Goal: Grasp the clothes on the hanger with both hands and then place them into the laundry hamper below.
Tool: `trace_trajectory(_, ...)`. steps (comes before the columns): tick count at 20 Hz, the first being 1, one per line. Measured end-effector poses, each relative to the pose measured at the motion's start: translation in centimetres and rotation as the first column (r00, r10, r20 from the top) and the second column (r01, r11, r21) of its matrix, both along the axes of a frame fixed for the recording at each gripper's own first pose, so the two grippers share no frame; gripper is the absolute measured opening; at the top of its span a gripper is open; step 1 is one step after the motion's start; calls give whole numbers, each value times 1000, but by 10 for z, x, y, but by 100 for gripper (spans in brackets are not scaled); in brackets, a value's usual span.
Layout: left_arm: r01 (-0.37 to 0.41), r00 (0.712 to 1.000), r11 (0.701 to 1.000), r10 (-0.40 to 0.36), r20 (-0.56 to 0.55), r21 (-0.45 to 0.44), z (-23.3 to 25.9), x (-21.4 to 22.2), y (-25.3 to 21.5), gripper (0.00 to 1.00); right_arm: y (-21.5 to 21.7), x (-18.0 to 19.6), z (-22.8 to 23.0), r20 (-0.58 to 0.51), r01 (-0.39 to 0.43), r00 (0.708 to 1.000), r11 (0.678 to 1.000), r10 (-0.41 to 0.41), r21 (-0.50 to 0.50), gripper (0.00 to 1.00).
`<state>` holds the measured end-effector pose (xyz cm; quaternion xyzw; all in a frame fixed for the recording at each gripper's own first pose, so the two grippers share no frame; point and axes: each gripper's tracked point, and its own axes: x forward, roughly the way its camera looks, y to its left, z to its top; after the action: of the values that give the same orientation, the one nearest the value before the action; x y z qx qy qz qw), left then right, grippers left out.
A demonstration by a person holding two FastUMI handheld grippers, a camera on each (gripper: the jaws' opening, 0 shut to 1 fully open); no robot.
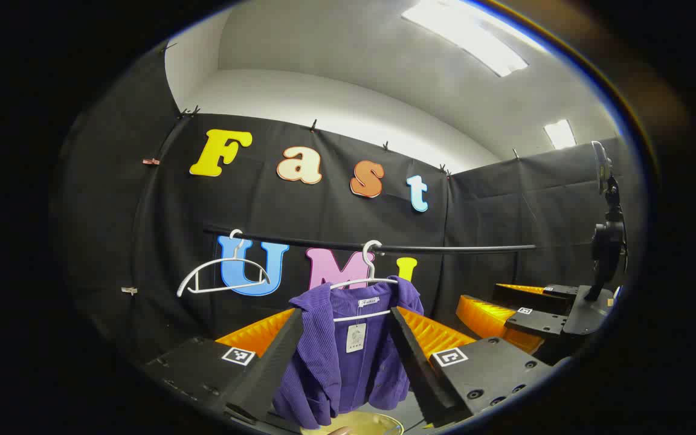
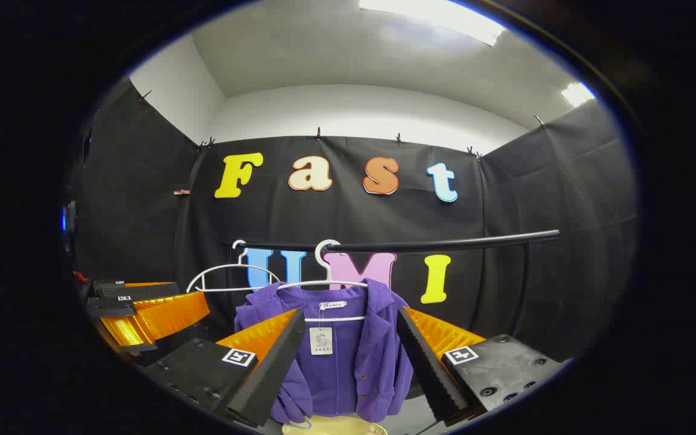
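Note:
A purple corduroy jacket (image 1: 348, 362) hangs on a white hanger (image 1: 365, 283) from a black rail (image 1: 444, 248), a paper tag at its collar. My left gripper (image 1: 347, 314) is open, and the jacket shows in the gap between its fingers, a little beyond them. In the right gripper view the same jacket (image 2: 348, 362) hangs ahead of my right gripper (image 2: 351, 313), which is also open and holds nothing. Below the jacket the pale yellow rim of the hamper (image 1: 363, 423) (image 2: 336, 428) peeks in. Each gripper appears beside the other: right gripper (image 1: 499, 302), left gripper (image 2: 142, 302).
An empty white hanger (image 1: 224, 275) (image 2: 227, 275) hangs tilted on the rail to the left of the jacket. A black stand with a device (image 1: 606, 241) rises at the right edge of the left gripper view.

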<state>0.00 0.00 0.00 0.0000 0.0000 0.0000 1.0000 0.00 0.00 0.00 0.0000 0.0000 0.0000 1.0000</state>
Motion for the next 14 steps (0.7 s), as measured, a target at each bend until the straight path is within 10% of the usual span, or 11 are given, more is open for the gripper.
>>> trace_trajectory(14, 13, 1000, 1000, -13, 11, -7, -1, 5, 4, 91, 0, 1, 1, -2, 4, 1000, 1000, -4, -17, 97)
